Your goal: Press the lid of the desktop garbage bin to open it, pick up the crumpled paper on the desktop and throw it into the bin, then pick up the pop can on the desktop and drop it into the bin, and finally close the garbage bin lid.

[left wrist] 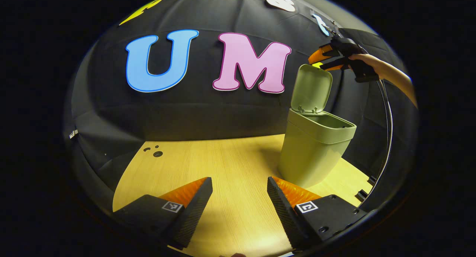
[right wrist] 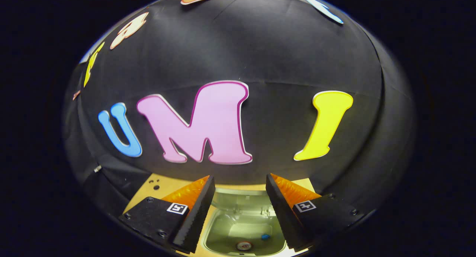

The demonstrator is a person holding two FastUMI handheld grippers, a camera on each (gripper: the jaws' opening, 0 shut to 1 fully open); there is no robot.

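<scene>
The green desktop bin (left wrist: pixel 312 149) stands on the wooden table at the right, its lid (left wrist: pixel 311 87) swung upright. My left gripper (left wrist: pixel 239 180) is open low over the table, left of the bin and empty. A hand holds my right gripper (left wrist: pixel 315 63) just above the lid's top edge. In the right gripper view, that gripper (right wrist: pixel 240 177) is open and empty, looking down into the bin (right wrist: pixel 219 227) past the lid (right wrist: pixel 240 198). On the bin's floor lie a round can top (right wrist: pixel 244 245) and a small blue bit (right wrist: pixel 265 236). I cannot make out the paper.
The wooden table (left wrist: pixel 223 164) has small holes (left wrist: pixel 157 153) near its far left corner. A thin curved cable (left wrist: pixel 388 138) runs down the right side behind the bin. A forearm (left wrist: pixel 394 73) reaches in from the right.
</scene>
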